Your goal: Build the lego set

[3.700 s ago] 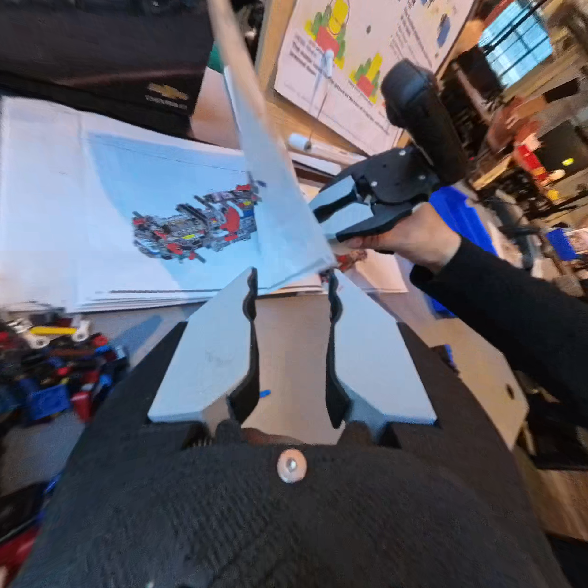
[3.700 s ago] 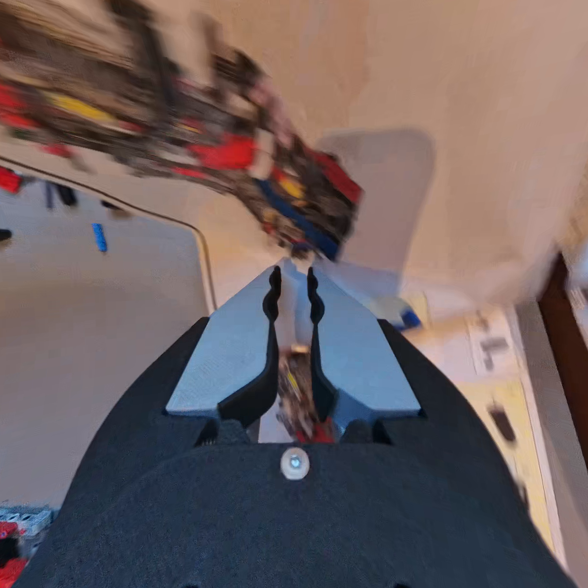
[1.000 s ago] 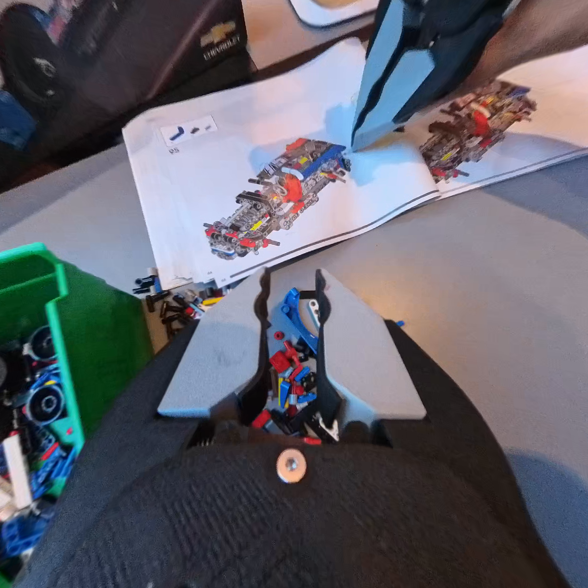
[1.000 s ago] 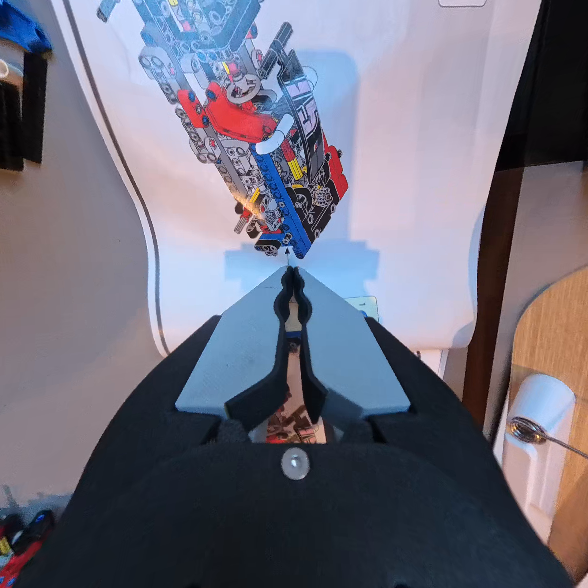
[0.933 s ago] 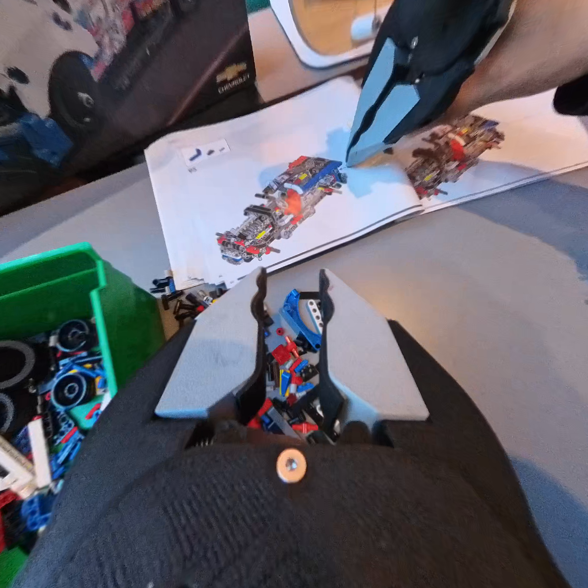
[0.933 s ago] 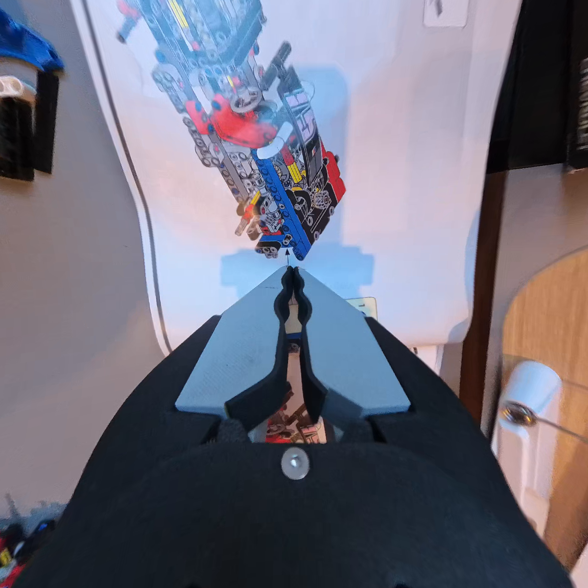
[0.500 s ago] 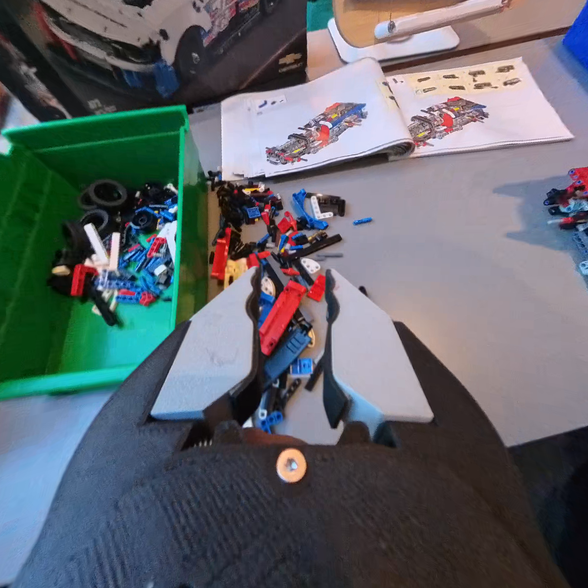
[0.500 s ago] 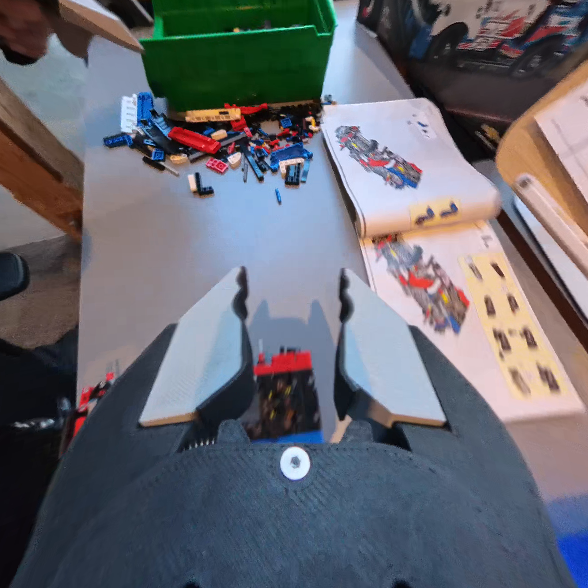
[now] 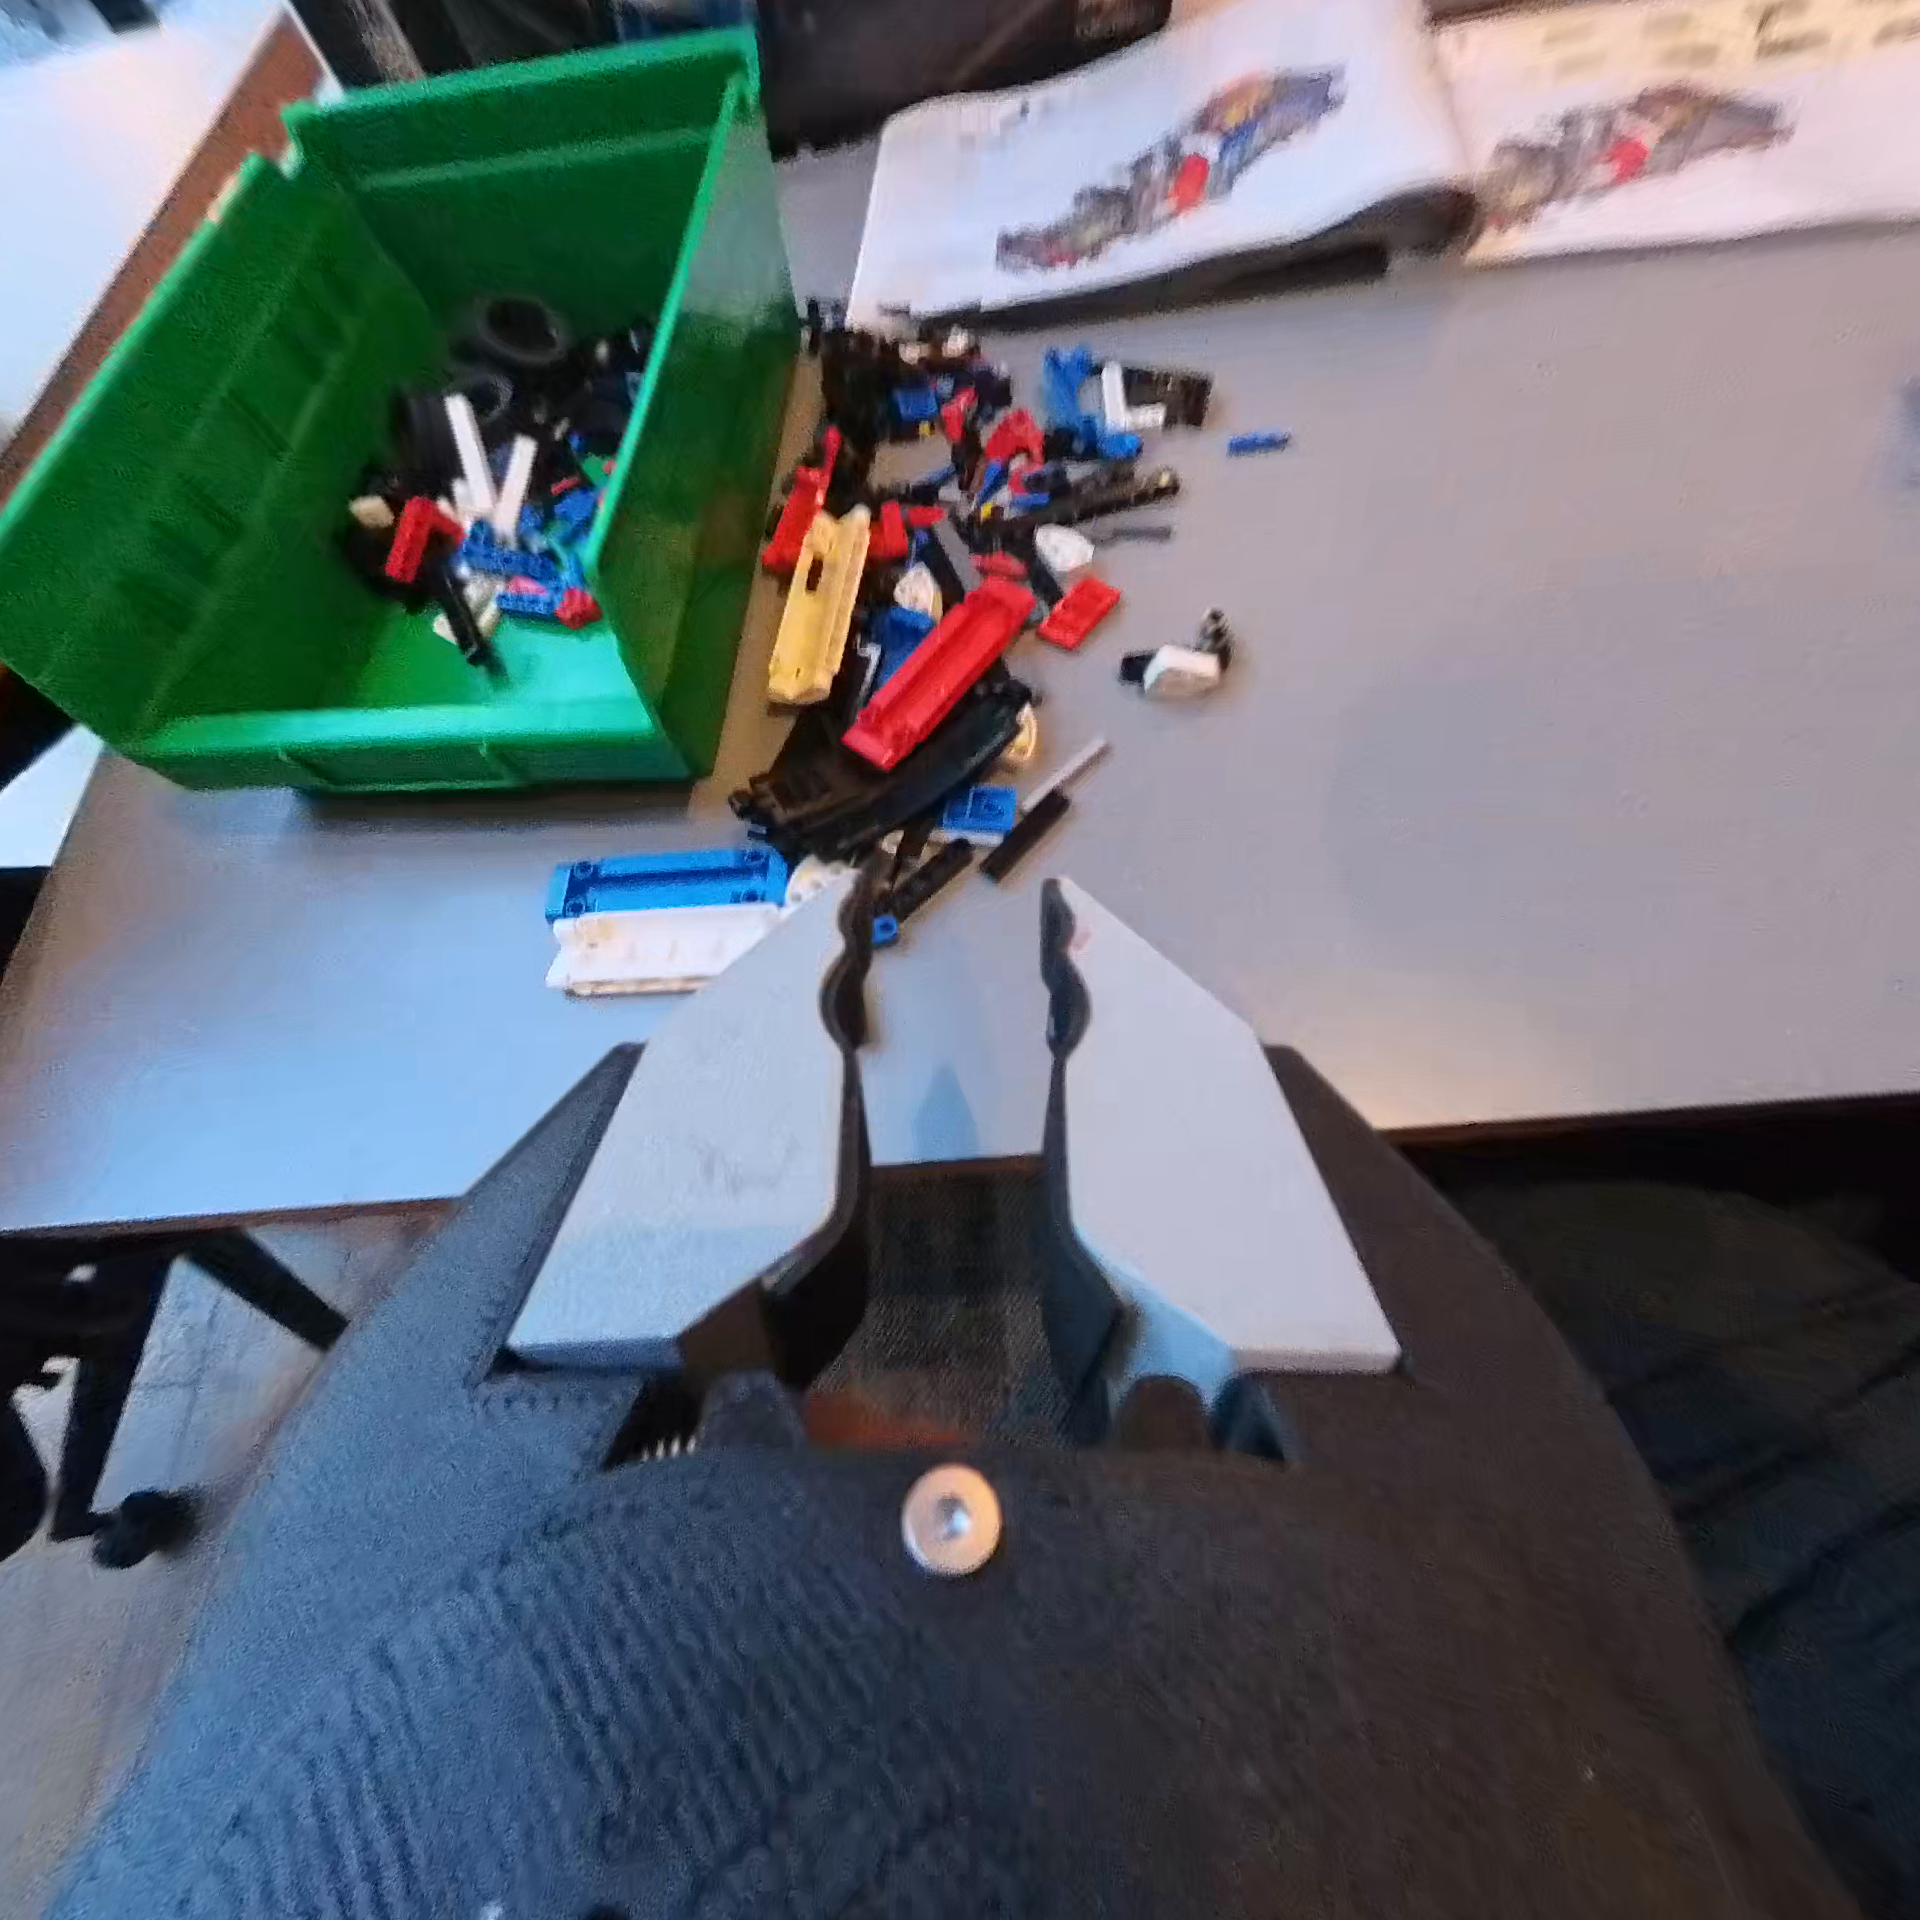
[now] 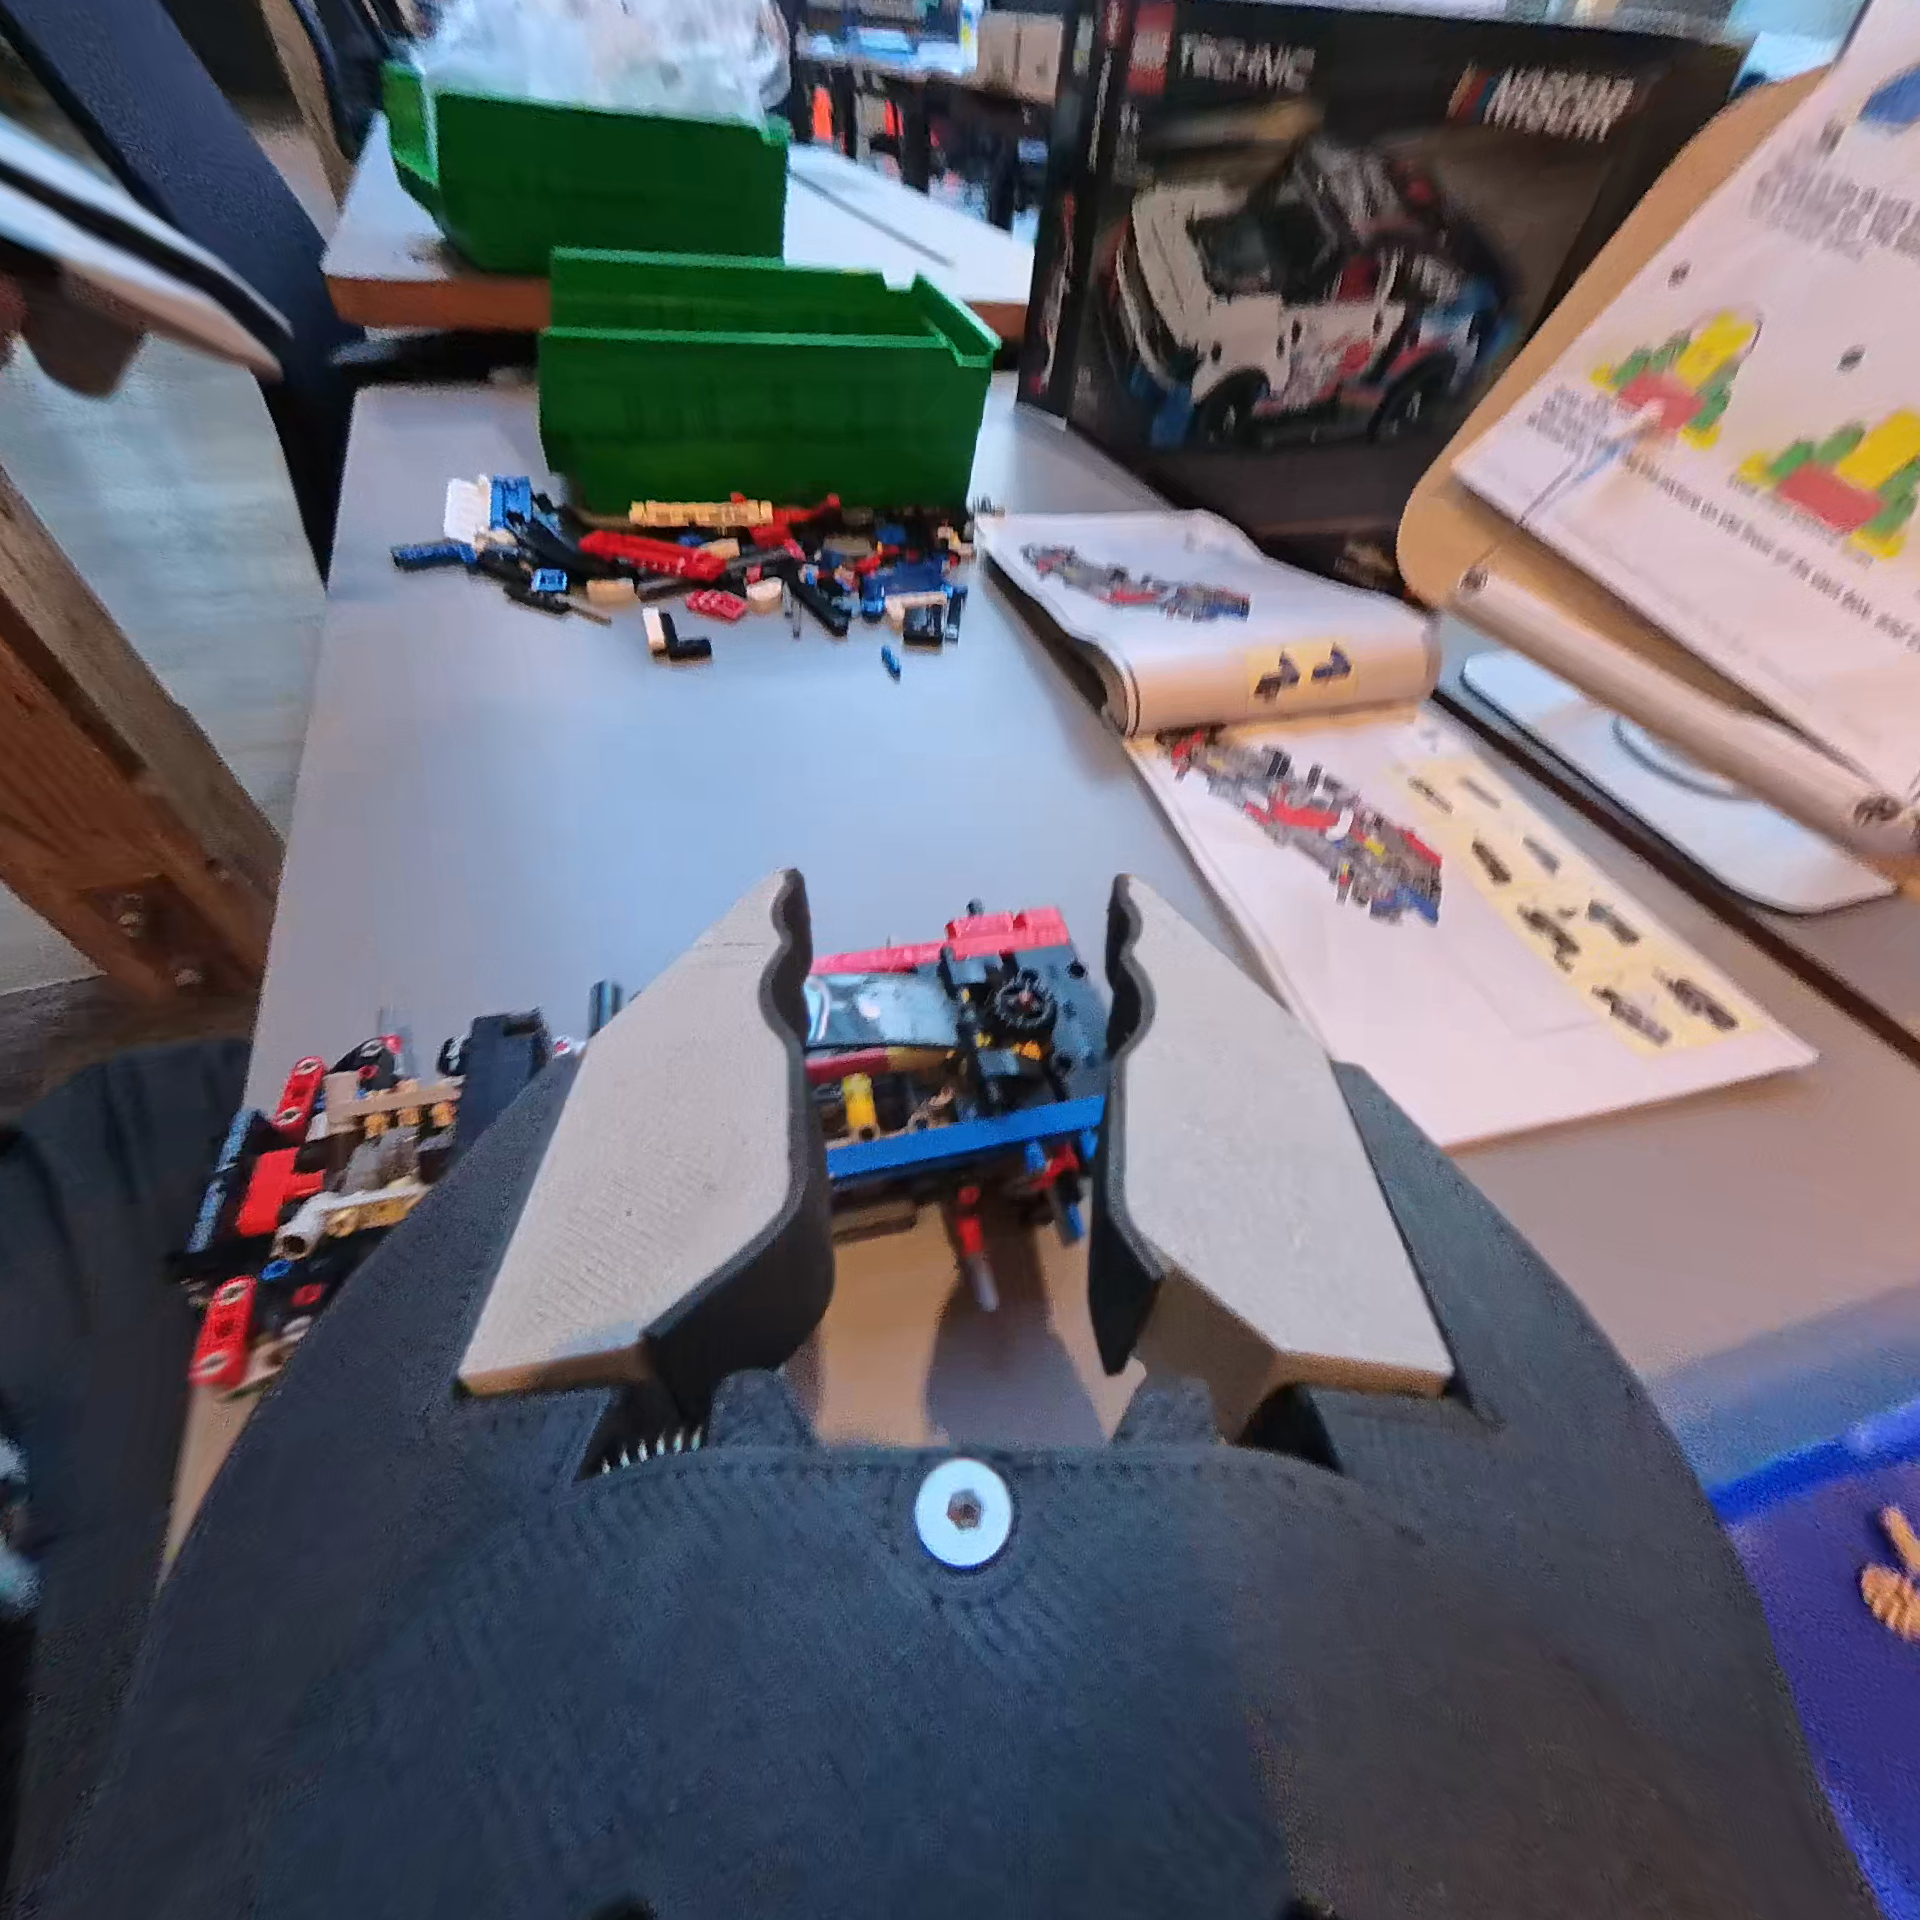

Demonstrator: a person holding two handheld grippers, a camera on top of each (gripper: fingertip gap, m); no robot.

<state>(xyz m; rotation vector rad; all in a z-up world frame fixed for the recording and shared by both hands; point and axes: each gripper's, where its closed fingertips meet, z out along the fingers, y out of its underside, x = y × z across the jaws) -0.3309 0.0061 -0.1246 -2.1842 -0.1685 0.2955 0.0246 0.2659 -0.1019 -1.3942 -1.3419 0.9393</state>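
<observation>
both grippers have jaws apart, holding nothing: left gripper (image 9: 951,914) near loose lego pieces (image 9: 935,582), right gripper (image 10: 956,904) above the half-built car (image 10: 951,1023).

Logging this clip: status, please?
Both grippers, left and right, open, empty. Half-built car on table between right's fingers, ungripped. Loose bricks beside green bin. Nothing blocking.

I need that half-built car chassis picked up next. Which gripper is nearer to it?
Right. The right gripper has its open jaws either side of the chassis; the left gripper faces the loose brick pile.
</observation>
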